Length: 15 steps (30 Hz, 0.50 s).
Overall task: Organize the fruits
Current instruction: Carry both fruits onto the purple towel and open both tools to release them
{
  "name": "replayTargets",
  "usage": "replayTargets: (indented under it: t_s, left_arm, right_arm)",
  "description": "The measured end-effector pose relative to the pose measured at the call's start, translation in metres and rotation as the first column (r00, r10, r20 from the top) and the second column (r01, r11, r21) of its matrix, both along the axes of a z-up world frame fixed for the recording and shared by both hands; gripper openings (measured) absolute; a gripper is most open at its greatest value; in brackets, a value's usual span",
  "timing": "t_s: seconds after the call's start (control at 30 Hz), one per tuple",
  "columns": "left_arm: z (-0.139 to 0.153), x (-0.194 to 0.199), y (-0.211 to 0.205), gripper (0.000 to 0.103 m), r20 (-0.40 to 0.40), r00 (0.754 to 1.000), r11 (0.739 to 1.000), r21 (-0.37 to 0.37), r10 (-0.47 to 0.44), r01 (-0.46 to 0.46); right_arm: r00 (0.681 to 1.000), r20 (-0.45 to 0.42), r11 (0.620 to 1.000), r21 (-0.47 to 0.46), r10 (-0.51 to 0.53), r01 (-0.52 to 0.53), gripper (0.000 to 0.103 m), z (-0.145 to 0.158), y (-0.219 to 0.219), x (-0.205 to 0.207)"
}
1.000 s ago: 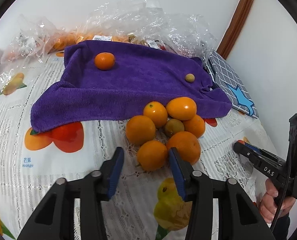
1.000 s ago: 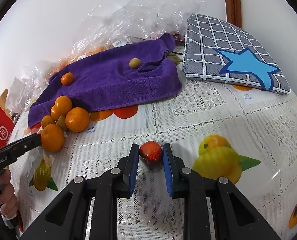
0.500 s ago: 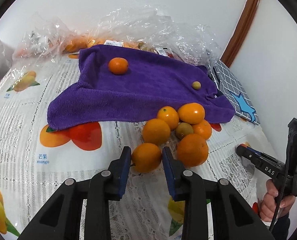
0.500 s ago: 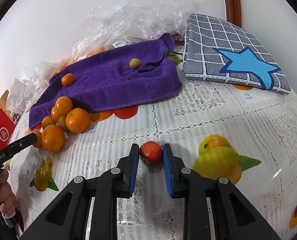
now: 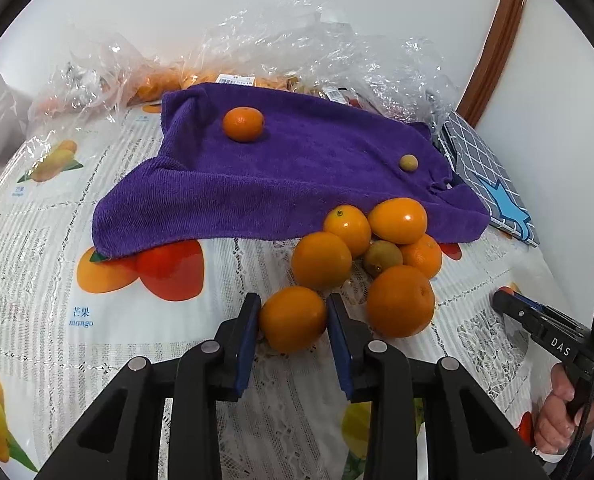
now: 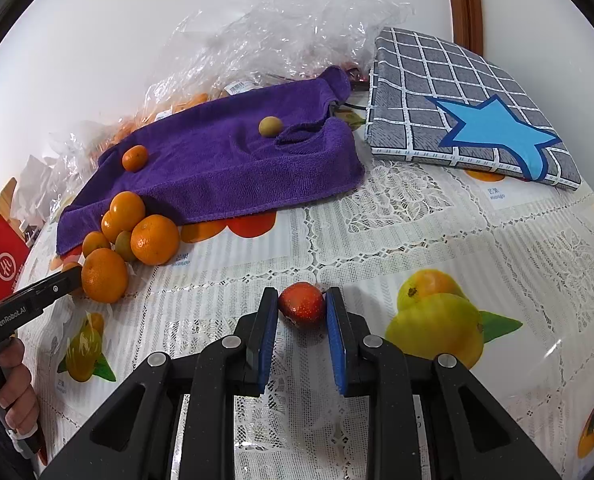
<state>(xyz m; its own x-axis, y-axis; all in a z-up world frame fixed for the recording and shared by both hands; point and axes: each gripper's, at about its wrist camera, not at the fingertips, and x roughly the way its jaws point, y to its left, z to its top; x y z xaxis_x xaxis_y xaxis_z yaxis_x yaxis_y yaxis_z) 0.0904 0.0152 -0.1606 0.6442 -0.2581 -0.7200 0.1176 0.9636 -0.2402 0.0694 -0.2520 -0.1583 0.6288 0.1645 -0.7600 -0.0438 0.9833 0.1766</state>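
— Left wrist view first: what does the left gripper (image 5: 293, 322) have?

— Its blue-padded jaws are clenched on a round orange mandarin (image 5: 293, 319), pads touching both sides. That fruit sits on the fruit-printed lace tablecloth (image 5: 37, 248), just in front of the purple terry towel (image 5: 297, 176), at the near edge of a heap of orange mandarins (image 5: 377, 248) that lies against the towel's front hem.

— Anything on the towel itself?

— One small orange tangerine (image 5: 243, 124) near its far left corner, and a small yellow-green round fruit (image 5: 409, 162) toward its right end, well apart from each other.

— And the right gripper (image 6: 301, 312)?

— It grasps a small glossy red fruit (image 6: 301, 306) between its blue pads, low over the tablecloth, in front of the towel's right end and well apart from it. I cannot tell whether the fruit touches the cloth.

— What else lies around the towel?

— Crumpled clear plastic bags (image 6: 281, 36) behind it, with more orange fruit inside. A grey checked cushion with a blue star (image 6: 469, 108) lies just right of the towel. The heap is at the towel's left front corner in the right wrist view, with the left gripper's tip beside it.
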Motion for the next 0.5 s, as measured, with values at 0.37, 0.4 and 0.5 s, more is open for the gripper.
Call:
replayTargets:
  t_s: [0.37, 0.4, 0.5]
  left_arm:
    - [0.014, -0.012, 0.019, 0.032, 0.081, 0.995, 0.996, -0.071, 0.053, -0.047]
    - [0.015, -0.012, 0.021, 0.032, 0.077, 0.995, 0.996, -0.069, 0.060, -0.054]
    - [0.021, -0.013, 0.033, 0.032, 0.081, 0.993, 0.994, -0.075, 0.087, -0.081]
  right_arm:
    - [1.000, 0.015, 1.000, 0.012, -0.012, 0.012, 0.024, 0.002, -0.001, -0.003]
    - [1.000, 0.022, 1.000, 0.019, -0.013, 0.012, 0.024, 0.003, -0.002, -0.005]
    - [0.999, 0.031, 1.000, 0.020, -0.012, 0.011, 0.024, 0.004, -0.003, -0.005]
